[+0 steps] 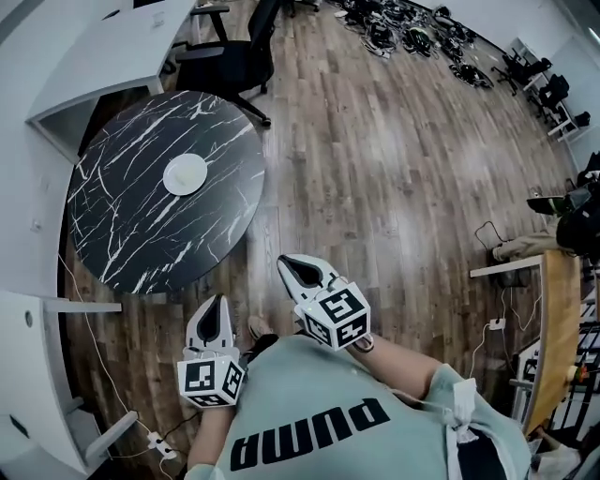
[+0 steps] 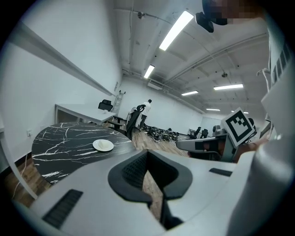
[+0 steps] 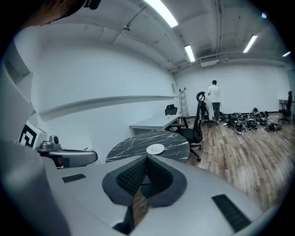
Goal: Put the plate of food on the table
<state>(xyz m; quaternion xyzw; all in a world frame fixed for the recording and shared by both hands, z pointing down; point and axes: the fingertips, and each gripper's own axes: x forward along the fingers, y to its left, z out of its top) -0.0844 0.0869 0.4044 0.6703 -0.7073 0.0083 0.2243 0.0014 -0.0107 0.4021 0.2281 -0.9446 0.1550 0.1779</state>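
A white plate (image 1: 185, 174) lies near the middle of the round black marble table (image 1: 131, 244), well ahead of both grippers. What it carries is too pale and small to make out. My left gripper (image 1: 215, 302) is held close to the person's chest, just off the table's near edge, jaws together and nothing in them. My right gripper (image 1: 287, 263) is beside it to the right over the wood floor, also shut and empty. The plate (image 2: 103, 145) and table (image 2: 60, 140) show beyond the left gripper (image 2: 147, 152). Past the right gripper (image 3: 147, 157) lies the plate (image 3: 155, 149).
A black office chair (image 1: 234, 56) and a white desk (image 1: 112, 47) stand behind the table. A wooden tabletop (image 1: 555, 328) is at the right. Cables and a power strip (image 1: 159, 445) lie on the floor at lower left. A person (image 3: 213, 99) stands far off by piled gear (image 1: 412, 28).
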